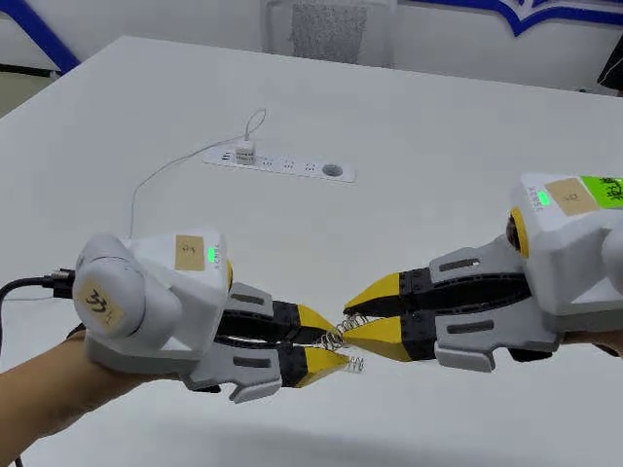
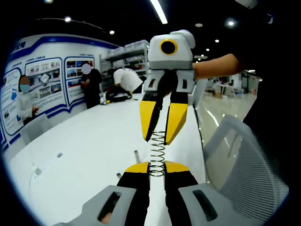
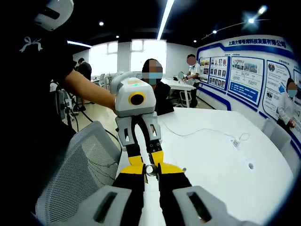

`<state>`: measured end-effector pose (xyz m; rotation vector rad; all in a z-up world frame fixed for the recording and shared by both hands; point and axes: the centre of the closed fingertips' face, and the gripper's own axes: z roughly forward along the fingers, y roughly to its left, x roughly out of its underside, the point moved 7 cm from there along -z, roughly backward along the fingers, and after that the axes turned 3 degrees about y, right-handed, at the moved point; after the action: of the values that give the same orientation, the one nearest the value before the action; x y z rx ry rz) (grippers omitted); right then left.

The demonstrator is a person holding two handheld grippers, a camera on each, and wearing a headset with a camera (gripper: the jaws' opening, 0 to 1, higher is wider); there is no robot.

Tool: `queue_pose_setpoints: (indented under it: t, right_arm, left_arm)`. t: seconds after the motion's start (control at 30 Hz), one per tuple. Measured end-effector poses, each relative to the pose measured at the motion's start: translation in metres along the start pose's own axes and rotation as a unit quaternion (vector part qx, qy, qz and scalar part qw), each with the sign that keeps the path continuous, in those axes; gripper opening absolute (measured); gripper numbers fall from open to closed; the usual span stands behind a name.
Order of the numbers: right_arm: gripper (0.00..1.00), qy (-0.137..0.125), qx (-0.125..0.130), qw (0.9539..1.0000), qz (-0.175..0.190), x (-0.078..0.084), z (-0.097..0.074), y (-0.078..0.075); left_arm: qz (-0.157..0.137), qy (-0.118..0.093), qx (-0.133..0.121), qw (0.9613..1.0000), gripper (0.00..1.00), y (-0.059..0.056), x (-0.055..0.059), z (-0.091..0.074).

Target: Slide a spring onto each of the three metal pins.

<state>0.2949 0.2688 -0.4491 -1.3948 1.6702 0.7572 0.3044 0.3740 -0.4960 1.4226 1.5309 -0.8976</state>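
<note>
Plainly, the spring sits in mid-air above the white table, low in the centre of the head view, stretched between the two grippers. The left gripper reaches in from the lower left, its yellow-tipped jaws pressed onto one end of the coil. The right gripper comes from the right edge and pinches the other end. In the left gripper view the spring stands at centre frame, its lower end nipped between that view's own jaws, its top between the right gripper's tips.

In the right gripper view the spring shows end-on as a small ring.

The left gripper carries a tan sticker and a yellow label with black marks, neither readable. A tan sticker and a green label sit on the right gripper, their characters illegible. Blue Chinese lettering crosses the wall at upper right, too small to read. A power strip lies upper centre.
</note>
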Motion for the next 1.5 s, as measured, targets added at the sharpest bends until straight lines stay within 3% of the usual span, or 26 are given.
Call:
queue_pose_setpoints:
  t: [0.27,0.5,0.83,1.03,1.2,1.37,1.5]
  right_arm:
    - [0.11,-0.015,-0.007,0.9996,0.021,-0.005,0.003,0.004]
    - [0.11,-0.031,-0.006,0.9992,0.024,-0.01,0.005,0.005]
    - [0.1,-0.025,0.01,0.9996,0.006,-0.011,0.008,0.002]
    - [0.1,-0.028,0.014,0.9995,0.006,-0.011,0.009,0.001]
    - [0.1,-0.03,0.018,0.9994,0.008,-0.011,0.009,-0.001]
    - [0.1,-0.036,0.028,0.9989,0.013,-0.011,0.006,-0.007]
    - [0.1,-0.037,0.045,0.9982,0.013,-0.011,0.001,-0.013]
  left_arm:
    - [0.004,0.0,0.006,1.0,0.1,-0.005,-0.002,0.003]
    - [0.003,-0.013,0.007,0.9999,0.1,-0.006,-0.009,0.006]
    - [0.004,-0.008,-0.005,0.9999,0.11,0.0,-0.008,0.007]
    - [-0.022,-0.009,-0.002,0.9997,0.11,0.002,-0.007,0.007]
    - [-0.026,-0.011,-0.004,0.9996,0.12,0.003,-0.006,0.007]
    - [-0.026,-0.007,-0.01,0.9996,0.18,0.005,-0.005,0.007]
    - [-0.031,-0.002,-0.022,0.9993,0.29,0.007,-0.003,0.006]
